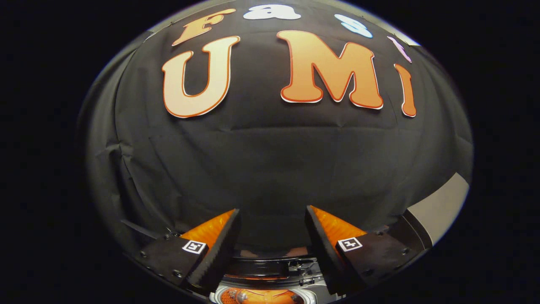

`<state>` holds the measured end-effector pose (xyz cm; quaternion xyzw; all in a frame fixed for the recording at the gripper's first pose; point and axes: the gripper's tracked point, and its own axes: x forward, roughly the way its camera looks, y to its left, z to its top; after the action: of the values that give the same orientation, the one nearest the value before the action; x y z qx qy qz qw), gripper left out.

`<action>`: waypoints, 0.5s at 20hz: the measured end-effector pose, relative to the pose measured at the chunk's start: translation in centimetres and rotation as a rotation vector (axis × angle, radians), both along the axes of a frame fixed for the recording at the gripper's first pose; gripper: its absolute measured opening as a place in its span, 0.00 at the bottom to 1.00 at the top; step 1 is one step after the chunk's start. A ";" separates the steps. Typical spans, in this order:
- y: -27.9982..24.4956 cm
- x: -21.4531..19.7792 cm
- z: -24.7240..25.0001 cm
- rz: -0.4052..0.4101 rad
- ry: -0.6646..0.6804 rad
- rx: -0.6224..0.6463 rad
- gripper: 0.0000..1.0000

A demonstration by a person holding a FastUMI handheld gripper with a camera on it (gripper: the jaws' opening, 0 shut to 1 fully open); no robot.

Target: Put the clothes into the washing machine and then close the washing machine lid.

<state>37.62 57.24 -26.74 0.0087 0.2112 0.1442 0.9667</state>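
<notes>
Black cloth wall straight ahead at 12 | gripper [273, 211] jaws spread, nothing pinched | washing machine [270, 274] peeking low at 6, between the fingers [219, 240]

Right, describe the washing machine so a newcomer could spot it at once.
Start at the black cloth wall and drop to the open gripper, whose fingers hold nothing. Between and below them sits the washing machine: a dark raised lid above a round white-rimmed opening with something orange inside. It is the one white, round-mouthed thing there, unlike the flat grey panel off to the right.
</notes>
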 end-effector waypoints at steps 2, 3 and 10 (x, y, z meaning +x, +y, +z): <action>0.2 -0.2 0.1 -0.001 -0.017 0.013 0.98; 0.0 -0.4 0.3 0.000 -0.027 0.015 0.98; -0.2 -0.9 0.8 0.001 -0.064 0.025 0.97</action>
<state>36.69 56.99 -25.97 0.0163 0.1784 0.1477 0.9727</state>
